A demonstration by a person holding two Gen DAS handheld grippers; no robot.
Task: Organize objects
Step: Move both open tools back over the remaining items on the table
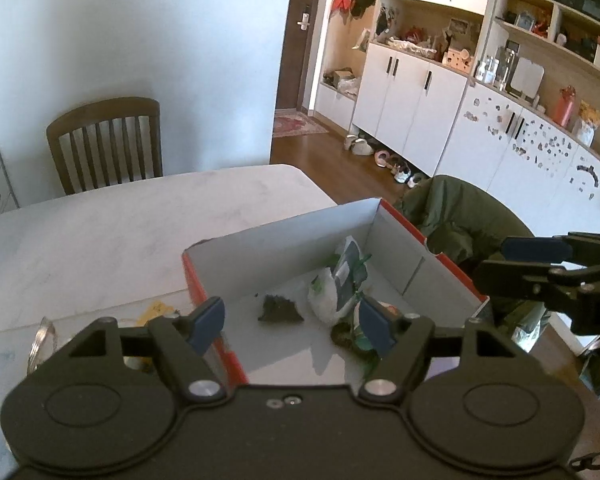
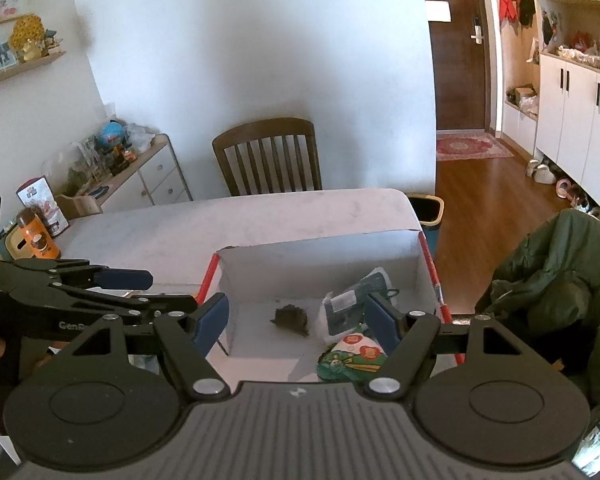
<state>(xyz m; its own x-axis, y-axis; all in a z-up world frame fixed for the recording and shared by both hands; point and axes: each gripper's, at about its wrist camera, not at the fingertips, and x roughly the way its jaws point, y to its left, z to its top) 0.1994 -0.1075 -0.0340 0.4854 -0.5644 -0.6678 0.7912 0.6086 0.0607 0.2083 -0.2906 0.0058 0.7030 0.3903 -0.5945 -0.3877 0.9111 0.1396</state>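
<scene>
Box (image 1: 400, 240) holds packets; only right wrist shows orange jar (image 2: 36, 240).

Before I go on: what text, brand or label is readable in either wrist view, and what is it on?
"GenR", cut off by the right claw: on the left claw, right wrist view.
Packets in the box: print too blurred.
Orange bottle label: too small.
Framed picture on the wall: characters unreadable.
Nothing else legible.

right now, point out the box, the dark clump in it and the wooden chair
box (image 2: 320, 258), right wrist view, inside of its far wall
dark clump (image 2: 291, 317), right wrist view, its middle
wooden chair (image 2: 268, 158), right wrist view, back slats
</scene>
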